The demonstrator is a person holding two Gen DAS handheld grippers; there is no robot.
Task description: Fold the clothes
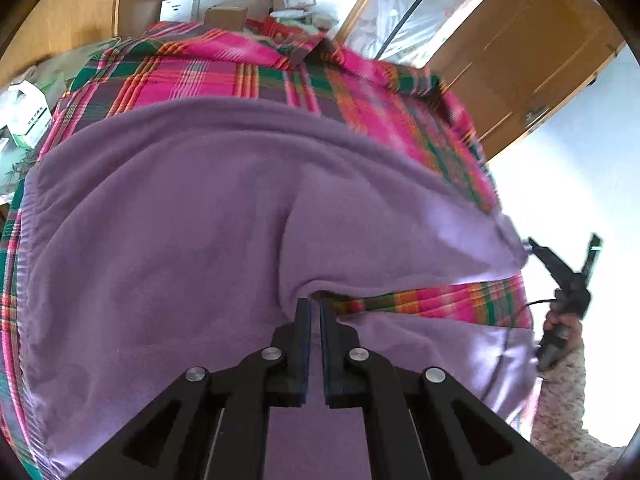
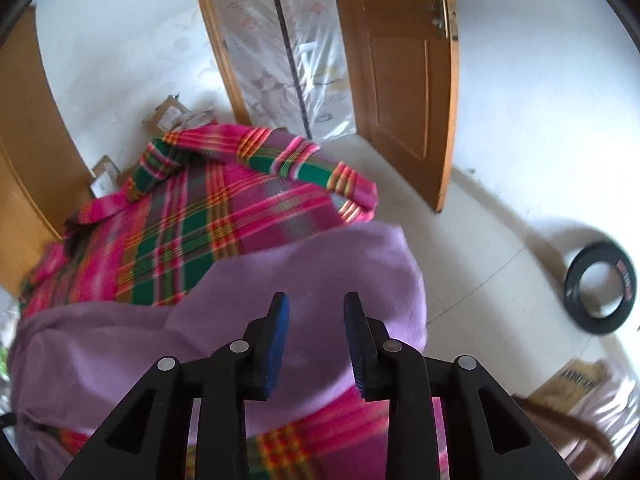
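Note:
A purple fleece garment (image 1: 208, 216) lies spread over a bed with a pink and green plaid cover (image 1: 224, 68). In the left wrist view my left gripper (image 1: 315, 304) is shut on a fold of the garment near its near edge, and the cloth puckers at the tips. At the garment's right edge a hand (image 1: 560, 320) holds my right gripper (image 1: 562, 242), its fingers spread. The right wrist view shows that right gripper (image 2: 316, 304) open, hovering just above the purple garment (image 2: 304, 264), with nothing between its blue pads (image 2: 280, 340).
Cardboard boxes (image 1: 224, 12) are piled at the bed's far end. A wooden door (image 2: 404, 76) stands open beside a plastic-covered doorway (image 2: 280, 48). A black ring (image 2: 600, 286) and a cardboard box (image 2: 572, 380) lie on the white floor right of the bed.

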